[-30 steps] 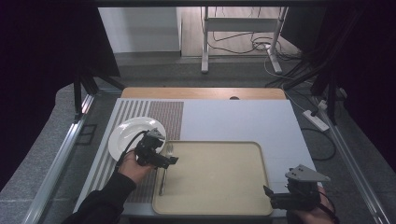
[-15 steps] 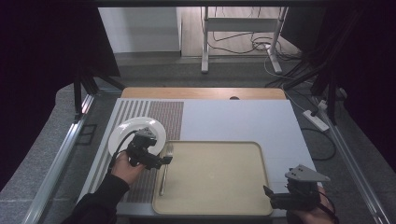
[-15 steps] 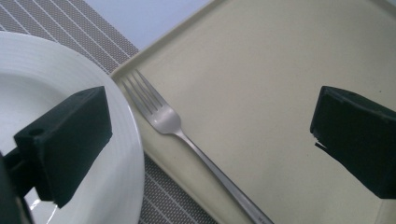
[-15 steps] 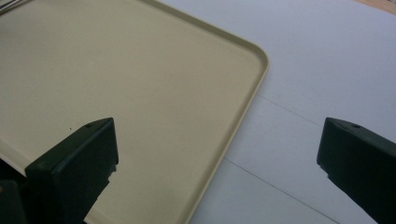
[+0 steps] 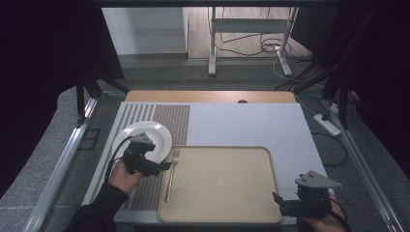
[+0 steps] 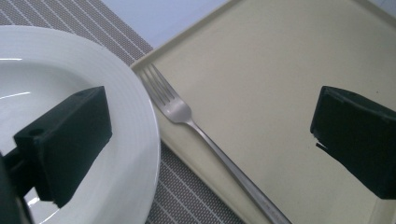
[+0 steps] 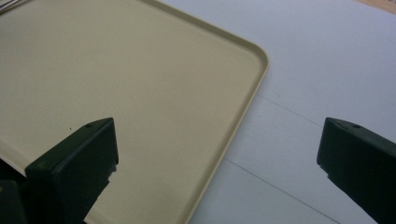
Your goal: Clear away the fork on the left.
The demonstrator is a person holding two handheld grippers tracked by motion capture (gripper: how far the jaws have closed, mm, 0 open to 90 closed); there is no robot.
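Observation:
A silver fork (image 5: pixel 170 176) lies along the left rim of the beige tray (image 5: pixel 227 186), tines toward a white plate (image 5: pixel 153 134) on the striped mat. My left gripper (image 5: pixel 162 165) hovers over the plate's near edge, pointing right. Its jaws have just been opening and now stand wide apart. In the left gripper view the fork (image 6: pixel 187 116) lies untouched on the tray (image 6: pixel 289 60) below my left gripper (image 6: pixel 210 121), beside the plate (image 6: pixel 56 60). My right gripper (image 5: pixel 278 202) rests open at the tray's near right corner. The right gripper view shows my right gripper (image 7: pixel 217 140) with nothing between its jaws, above the tray (image 7: pixel 116 70).
A brown-striped placemat (image 5: pixel 167 118) covers the left part of the white tabletop (image 5: pixel 251 123). A wooden strip (image 5: pixel 208 96) runs along the far edge. Metal frame rails flank the table. On the floor at the right lie cables and a power strip (image 5: pixel 327 124).
My left hand and gripper have drawn left, away from the tray's edge and over the plate. The fork stays where it lay. The right gripper has not moved.

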